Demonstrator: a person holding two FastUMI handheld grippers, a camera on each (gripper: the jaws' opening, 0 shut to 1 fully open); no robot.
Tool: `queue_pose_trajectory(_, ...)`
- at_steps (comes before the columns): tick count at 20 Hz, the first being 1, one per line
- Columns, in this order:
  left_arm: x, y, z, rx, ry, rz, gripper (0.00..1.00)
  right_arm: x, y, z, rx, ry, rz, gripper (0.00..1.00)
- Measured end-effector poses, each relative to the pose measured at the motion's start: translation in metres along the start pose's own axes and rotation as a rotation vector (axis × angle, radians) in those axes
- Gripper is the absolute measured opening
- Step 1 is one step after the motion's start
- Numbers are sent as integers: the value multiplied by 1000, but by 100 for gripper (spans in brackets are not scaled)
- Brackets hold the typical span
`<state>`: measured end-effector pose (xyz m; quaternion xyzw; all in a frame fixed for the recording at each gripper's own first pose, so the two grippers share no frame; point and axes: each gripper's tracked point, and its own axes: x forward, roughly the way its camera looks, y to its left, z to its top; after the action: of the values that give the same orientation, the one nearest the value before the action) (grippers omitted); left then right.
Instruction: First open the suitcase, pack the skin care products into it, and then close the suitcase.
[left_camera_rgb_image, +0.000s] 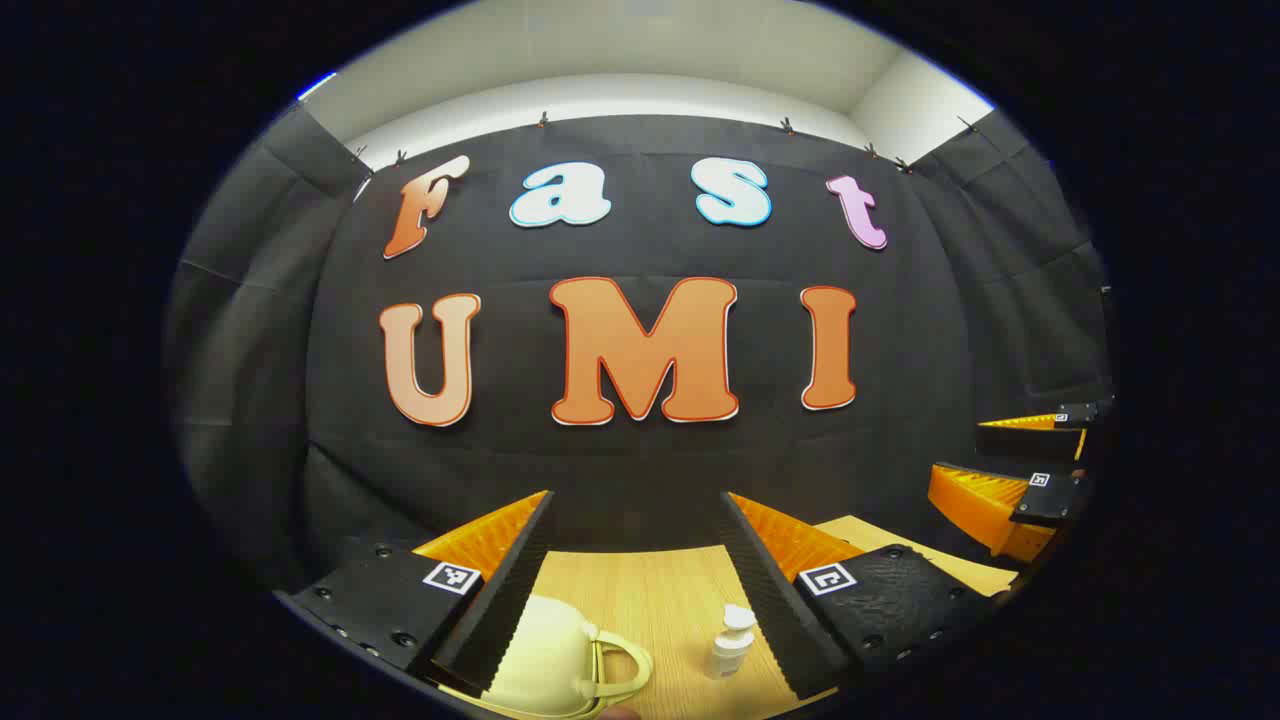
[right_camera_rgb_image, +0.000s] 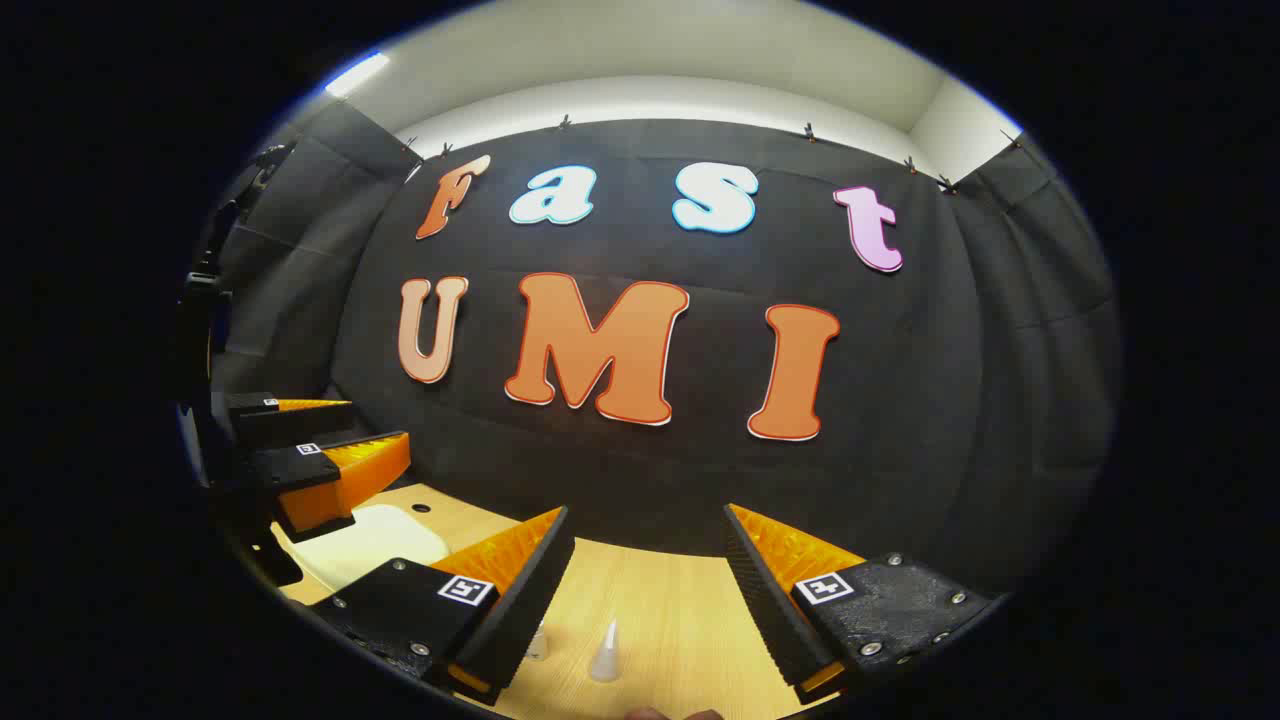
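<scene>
Suitcase (left_camera_rgb_image: 545, 655): pale cream, lid shut, w/ looped handle (left_camera_rgb_image: 622, 668) on its side, lying on the wooden bench (left_camera_rgb_image: 650, 600) at the bottom of my left gripper view, partly behind my left finger. In the right gripper view the suitcase (right_camera_rgb_image: 365, 540) sits far left on the bench (right_camera_rgb_image: 670, 620), under my other hand's tongs.

Skin care: white pump bottle (left_camera_rgb_image: 732, 643) standing upright just right of the suitcase handle, apart from it, close to the inner edge of my right finger. In the right gripper view a small pointed-cap tube (right_camera_rgb_image: 606, 652) stands upright between my fingers, and another small item (right_camera_rgb_image: 537, 642) beside the left finger, too hidden to tell what.

My left tongs (left_camera_rgb_image: 636, 510): fingers spread wide, nothing held, above the bench. My right tongs (right_camera_rgb_image: 648, 520): also spread apart, empty, above the bench. Right tongs (left_camera_rgb_image: 1020, 470) show at the far right of the left gripper view, jaws apart; left tongs (right_camera_rgb_image: 330, 450) at the far left of the right gripper view, above the suitcase, not touching it as far as I can tell.
</scene>
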<state>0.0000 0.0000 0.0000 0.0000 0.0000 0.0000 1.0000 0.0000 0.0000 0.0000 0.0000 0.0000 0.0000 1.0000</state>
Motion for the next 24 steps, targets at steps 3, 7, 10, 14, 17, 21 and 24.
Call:
queue_pose_trajectory(3,-3,1,-1,6,-15,35,99,7,7,-8,7,9,36,94)
queue_pose_trajectory(7,-2,4,4,33,-32,33,100,8,9,-8,25,7,5,94)
queue_pose_trajectory(10,-6,13,6,25,-45,32,100,10,6,-6,46,6,-44,94)
queue_pose_trajectory(14,0,17,-7,7,-7,14,100,10,11,1,37,1,-66,93)
queue_pose_trajectory(17,7,22,-12,71,-6,22,100,10,7,-1,29,11,-79,94)
queue_pose_trajectory(21,9,17,-30,119,18,-14,100,15,-2,-1,30,10,-105,93)
queue_pose_trajectory(24,11,15,-51,162,63,-51,100,17,-11,-2,35,12,-129,93)
